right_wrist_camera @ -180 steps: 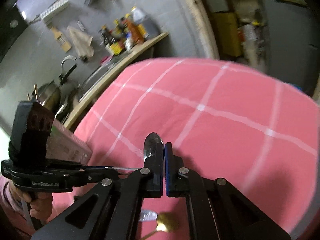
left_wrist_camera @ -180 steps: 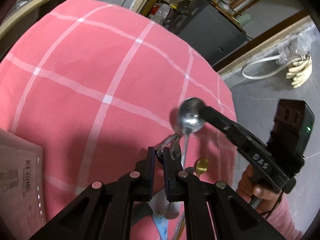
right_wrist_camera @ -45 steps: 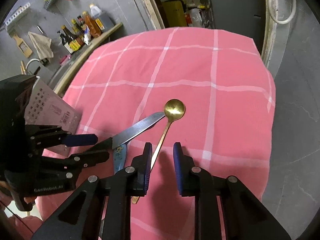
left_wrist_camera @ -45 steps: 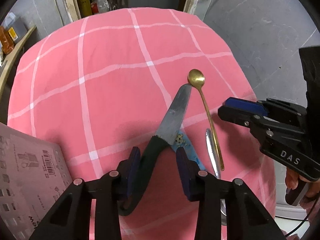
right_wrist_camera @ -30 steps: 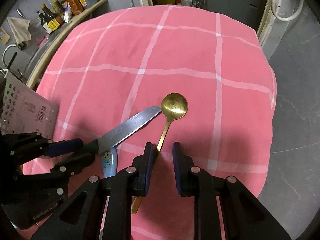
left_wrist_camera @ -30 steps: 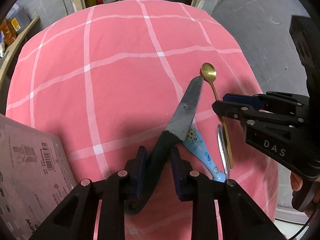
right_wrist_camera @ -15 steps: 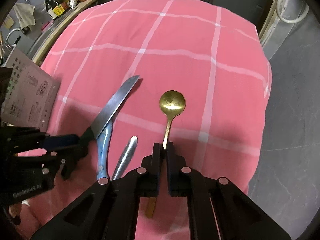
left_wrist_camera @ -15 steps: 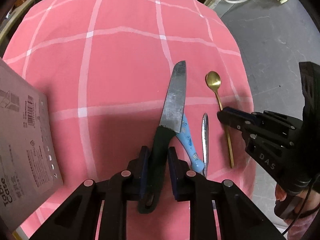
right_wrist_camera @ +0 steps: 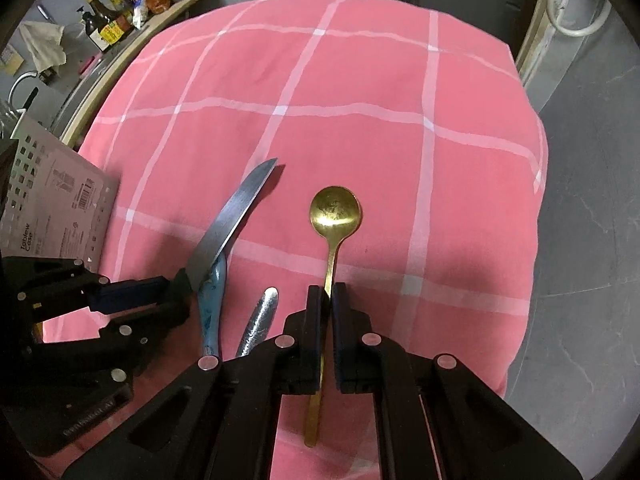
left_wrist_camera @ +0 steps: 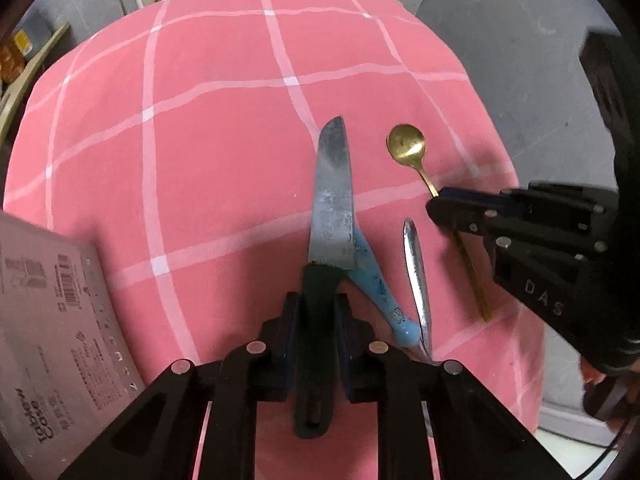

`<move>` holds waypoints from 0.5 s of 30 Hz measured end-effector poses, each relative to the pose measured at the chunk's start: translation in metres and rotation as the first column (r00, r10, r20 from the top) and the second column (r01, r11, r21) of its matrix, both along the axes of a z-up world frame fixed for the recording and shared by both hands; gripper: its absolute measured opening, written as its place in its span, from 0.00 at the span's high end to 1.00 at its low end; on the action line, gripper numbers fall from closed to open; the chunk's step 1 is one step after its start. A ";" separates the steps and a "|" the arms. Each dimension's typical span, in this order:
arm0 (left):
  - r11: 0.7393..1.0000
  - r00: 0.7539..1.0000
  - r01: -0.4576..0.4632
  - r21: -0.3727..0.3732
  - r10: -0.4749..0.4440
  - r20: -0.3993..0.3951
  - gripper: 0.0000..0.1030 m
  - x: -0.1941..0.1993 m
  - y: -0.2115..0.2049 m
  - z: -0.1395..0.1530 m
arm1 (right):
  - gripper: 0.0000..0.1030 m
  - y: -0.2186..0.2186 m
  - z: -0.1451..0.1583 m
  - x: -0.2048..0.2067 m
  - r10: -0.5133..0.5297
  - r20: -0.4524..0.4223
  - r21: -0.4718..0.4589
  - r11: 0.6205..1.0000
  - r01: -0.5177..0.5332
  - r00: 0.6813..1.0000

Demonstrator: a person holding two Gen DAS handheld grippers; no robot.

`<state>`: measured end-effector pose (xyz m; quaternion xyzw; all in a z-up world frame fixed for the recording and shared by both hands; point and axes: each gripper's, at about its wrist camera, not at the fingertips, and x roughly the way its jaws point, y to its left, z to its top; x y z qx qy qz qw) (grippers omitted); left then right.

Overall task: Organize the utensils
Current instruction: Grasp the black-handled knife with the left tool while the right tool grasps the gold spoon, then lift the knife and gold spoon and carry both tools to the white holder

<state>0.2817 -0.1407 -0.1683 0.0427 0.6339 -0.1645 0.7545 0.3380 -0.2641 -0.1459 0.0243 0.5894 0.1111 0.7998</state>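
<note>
My left gripper is shut on the dark handle of a kitchen knife; its blade points away over the pink checked cloth. My right gripper is shut on the thin handle of a gold spoon, bowl facing up. Between them lie a blue patterned handle, partly under the knife blade, and a silver utensil handle. The knife, the blue handle and the silver handle also show in the right wrist view, where the left gripper is at the left.
A grey cardboard box lies on the cloth at the left, also seen in the right wrist view. A shelf with bottles stands beyond the table. The cloth's right edge drops to a grey floor.
Both grippers closed on their utensils: the left on the knife handle, the right on the gold spoon. The knife swung to lie parallel with the spoon.
</note>
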 end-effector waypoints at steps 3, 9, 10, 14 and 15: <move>0.992 0.997 -0.071 -0.103 0.068 -0.031 0.85 -0.001 0.016 0.000 | 0.96 -0.017 0.006 -0.007 -0.082 -0.007 0.126 0.989 0.082 0.997; 0.957 0.986 -0.164 -0.240 0.155 -0.056 0.85 -0.018 0.038 -0.001 | 0.96 -0.040 0.032 -0.036 -0.215 0.012 0.304 0.931 0.201 0.977; 0.952 0.986 -0.169 -0.255 0.161 -0.053 0.85 -0.019 0.033 0.003 | 0.96 -0.042 0.038 -0.040 -0.228 0.028 0.320 0.925 0.207 0.973; 0.941 0.985 -0.145 -0.305 0.166 0.042 0.85 -0.030 0.037 0.020 | 0.96 -0.048 0.050 -0.051 -0.270 0.086 0.345 0.911 0.226 0.959; 0.940 0.984 -0.141 -0.310 0.167 0.060 0.85 -0.035 0.035 0.025 | 0.96 -0.050 0.043 -0.059 -0.280 0.101 0.352 0.907 0.229 0.955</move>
